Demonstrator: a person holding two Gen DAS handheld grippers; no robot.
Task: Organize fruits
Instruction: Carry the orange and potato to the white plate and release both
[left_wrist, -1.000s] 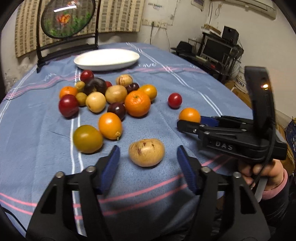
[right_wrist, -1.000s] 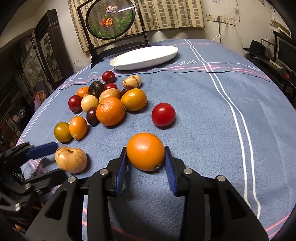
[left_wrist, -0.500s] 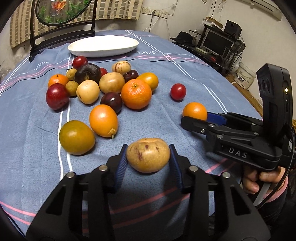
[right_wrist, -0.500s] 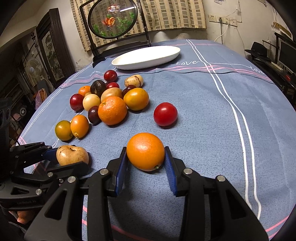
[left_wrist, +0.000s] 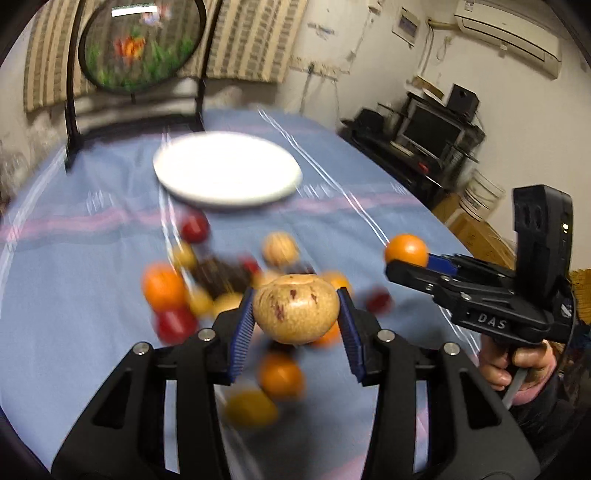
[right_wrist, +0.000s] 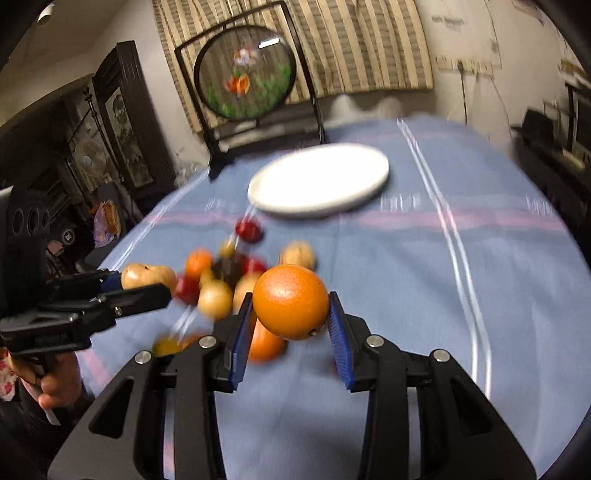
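Observation:
My left gripper (left_wrist: 295, 314) is shut on a tan, red-speckled fruit (left_wrist: 295, 312) and holds it clear above the blue cloth. My right gripper (right_wrist: 291, 312) is shut on an orange (right_wrist: 291, 301), also lifted off the table. In the left wrist view the right gripper (left_wrist: 408, 258) shows at the right with the orange (left_wrist: 405, 249) at its tip. In the right wrist view the left gripper (right_wrist: 147, 282) shows at the left with the tan fruit (right_wrist: 147, 275). A blurred heap of mixed fruits (left_wrist: 221, 280) lies below. The white oval plate (left_wrist: 227, 173) sits beyond it, bare.
A round picture on a black stand (left_wrist: 142, 48) stands at the table's far end. A desk with a monitor (left_wrist: 428, 129) lies off the right edge. A hand (left_wrist: 517, 365) grips the right tool's handle. Blue striped cloth (right_wrist: 461, 277) covers the table.
The left jaws closed onto the tan fruit. Both grippers then rose from the table with their fruits and moved toward the plate, which looks nearer now.

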